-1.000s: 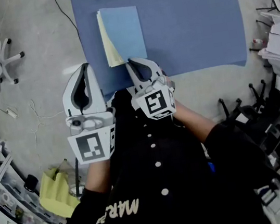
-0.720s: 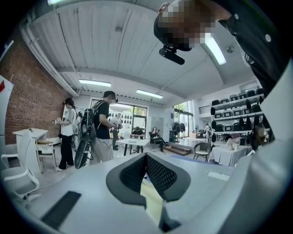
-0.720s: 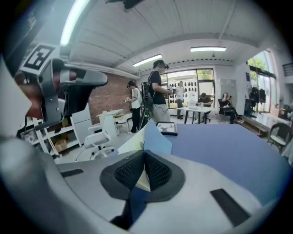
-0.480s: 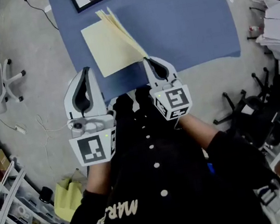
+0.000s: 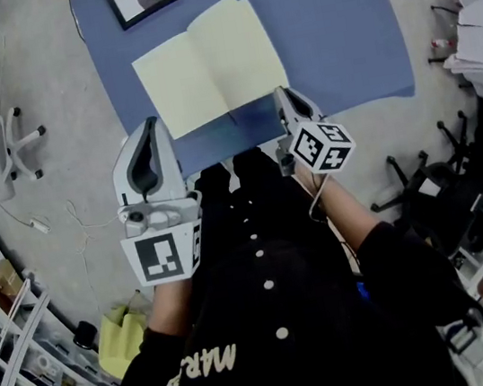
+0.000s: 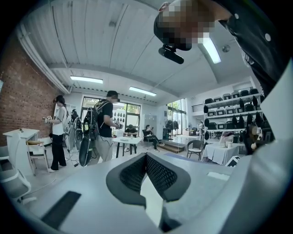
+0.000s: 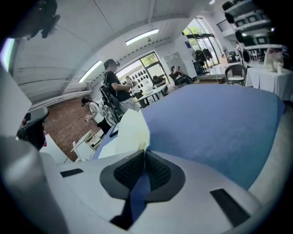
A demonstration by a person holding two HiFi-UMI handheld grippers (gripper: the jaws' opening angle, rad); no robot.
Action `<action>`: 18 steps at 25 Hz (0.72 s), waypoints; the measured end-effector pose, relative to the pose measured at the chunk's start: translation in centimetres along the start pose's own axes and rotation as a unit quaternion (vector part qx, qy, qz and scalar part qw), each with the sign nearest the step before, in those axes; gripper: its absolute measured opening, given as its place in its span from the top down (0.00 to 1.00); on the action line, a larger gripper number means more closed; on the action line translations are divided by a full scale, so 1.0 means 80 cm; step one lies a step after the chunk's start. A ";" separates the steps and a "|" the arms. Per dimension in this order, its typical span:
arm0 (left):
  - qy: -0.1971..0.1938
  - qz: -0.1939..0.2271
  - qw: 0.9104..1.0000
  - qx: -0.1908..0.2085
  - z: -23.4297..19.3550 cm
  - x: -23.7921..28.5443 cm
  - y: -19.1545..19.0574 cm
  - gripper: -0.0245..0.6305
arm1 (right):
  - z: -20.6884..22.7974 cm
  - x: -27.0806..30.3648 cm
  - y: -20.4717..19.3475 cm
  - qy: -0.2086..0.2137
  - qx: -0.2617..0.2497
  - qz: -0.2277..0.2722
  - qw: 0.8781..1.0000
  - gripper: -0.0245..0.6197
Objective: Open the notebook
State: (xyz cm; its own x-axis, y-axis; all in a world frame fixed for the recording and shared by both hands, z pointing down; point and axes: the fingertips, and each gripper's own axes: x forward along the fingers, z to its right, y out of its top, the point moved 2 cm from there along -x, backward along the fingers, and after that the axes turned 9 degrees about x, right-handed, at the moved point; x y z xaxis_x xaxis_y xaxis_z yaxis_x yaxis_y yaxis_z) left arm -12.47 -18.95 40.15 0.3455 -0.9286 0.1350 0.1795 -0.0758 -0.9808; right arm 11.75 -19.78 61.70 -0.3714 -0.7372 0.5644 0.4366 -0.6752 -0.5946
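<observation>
notebook (image 5: 208, 66) lay open on the blue table (image 5: 333, 27), right gripper (image 5: 281, 94) pinched its near corner, left gripper (image 5: 150, 123) squeezed closed, empty

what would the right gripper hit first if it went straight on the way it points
The open notebook: the right gripper points at its right page's near corner, just at the shut fingers, perhaps already touching.

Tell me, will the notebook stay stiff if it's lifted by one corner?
Probably floppy: the notebook looks thin, and its page curves up at the right gripper. It likely weighs little and may slide on the smooth blue table.
</observation>
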 end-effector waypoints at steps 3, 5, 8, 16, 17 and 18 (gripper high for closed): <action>0.002 -0.004 1.000 0.000 0.004 0.006 -0.002 0.96 | 0.017 0.012 -0.003 -0.006 0.027 -0.019 0.999 0.94; 0.003 -0.005 1.000 -0.001 0.005 0.009 -0.003 0.96 | 0.024 0.019 -0.005 -0.011 0.042 -0.034 0.998 0.93; 0.005 -0.007 1.000 -0.001 0.010 0.011 -0.003 0.96 | 0.034 0.023 -0.011 -0.024 0.068 -0.066 0.995 0.93; 0.011 -0.011 1.000 -0.002 0.011 0.007 -0.009 0.96 | 0.036 0.026 -0.031 -0.064 0.055 -0.117 0.990 0.93; 0.012 -0.010 1.000 -0.002 0.011 0.006 -0.008 0.96 | 0.036 0.025 -0.033 -0.068 0.052 -0.122 0.989 0.93; 0.013 -0.009 1.000 -0.002 0.011 0.005 -0.008 0.96 | 0.036 0.025 -0.034 -0.070 0.050 -0.127 0.988 0.93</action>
State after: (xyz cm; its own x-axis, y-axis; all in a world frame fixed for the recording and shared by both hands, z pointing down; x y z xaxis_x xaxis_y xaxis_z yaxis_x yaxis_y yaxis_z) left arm -11.65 -18.93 40.95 0.3181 -0.9362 0.1495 0.1825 -0.0942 -0.9787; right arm 12.18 -19.33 66.14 -0.3656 -0.5288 0.7660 0.4246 -0.8271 -0.3683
